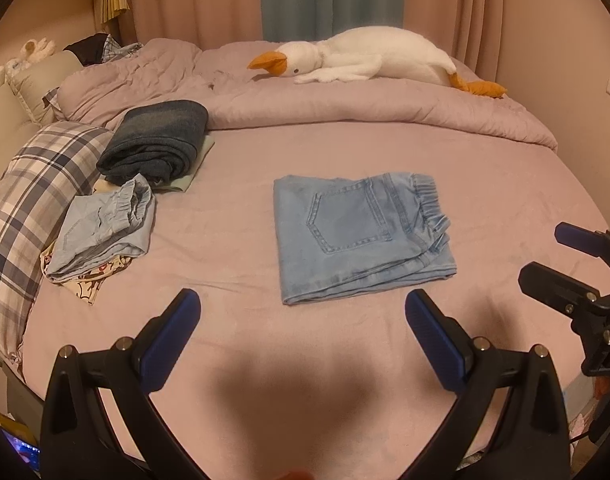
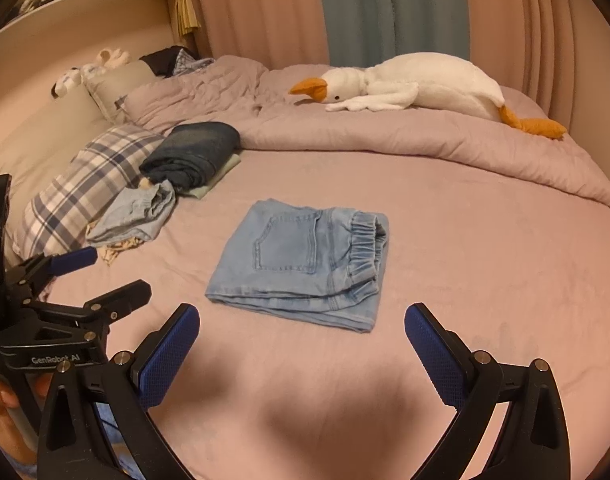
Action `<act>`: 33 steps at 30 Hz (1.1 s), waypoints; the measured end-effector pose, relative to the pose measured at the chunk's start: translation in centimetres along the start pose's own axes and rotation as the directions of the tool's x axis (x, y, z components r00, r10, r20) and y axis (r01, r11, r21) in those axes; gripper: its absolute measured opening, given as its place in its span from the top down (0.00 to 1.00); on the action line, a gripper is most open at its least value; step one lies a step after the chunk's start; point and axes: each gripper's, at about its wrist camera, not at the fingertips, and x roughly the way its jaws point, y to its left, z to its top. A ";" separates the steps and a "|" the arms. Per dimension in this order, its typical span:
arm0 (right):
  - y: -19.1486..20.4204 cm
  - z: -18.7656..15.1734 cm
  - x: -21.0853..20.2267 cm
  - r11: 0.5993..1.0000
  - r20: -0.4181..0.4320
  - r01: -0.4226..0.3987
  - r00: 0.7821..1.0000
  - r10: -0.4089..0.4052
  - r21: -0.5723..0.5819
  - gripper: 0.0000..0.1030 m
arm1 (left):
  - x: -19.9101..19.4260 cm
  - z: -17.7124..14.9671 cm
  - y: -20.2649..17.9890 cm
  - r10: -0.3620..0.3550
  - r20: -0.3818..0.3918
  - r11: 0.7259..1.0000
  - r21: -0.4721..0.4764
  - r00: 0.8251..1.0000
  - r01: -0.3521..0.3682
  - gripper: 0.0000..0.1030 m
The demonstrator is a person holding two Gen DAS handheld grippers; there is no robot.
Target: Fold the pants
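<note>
Light blue denim pants (image 1: 361,236) lie folded into a flat rectangle on the pink bed sheet, back pocket up, elastic waistband at the right; they also show in the right wrist view (image 2: 301,268). My left gripper (image 1: 303,312) is open and empty, just short of the pants' near edge. My right gripper (image 2: 301,328) is open and empty, close to the near edge. The right gripper shows at the right edge of the left wrist view (image 1: 545,252), open. The left gripper shows at the left of the right wrist view (image 2: 105,272), open.
Folded dark jeans (image 1: 157,140) and another light denim garment (image 1: 105,228) lie at the left beside a plaid pillow (image 1: 37,188). A rumpled pink duvet (image 1: 345,104) with a white plush goose (image 1: 369,60) lies at the back. Curtains hang behind.
</note>
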 end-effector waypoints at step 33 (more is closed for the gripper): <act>-0.1 0.0 0.7 1.000 -0.021 0.007 1.000 -0.007 0.004 0.01 | 0.6 0.6 -0.2 -0.017 0.005 1.000 0.013 1.000 0.017 0.01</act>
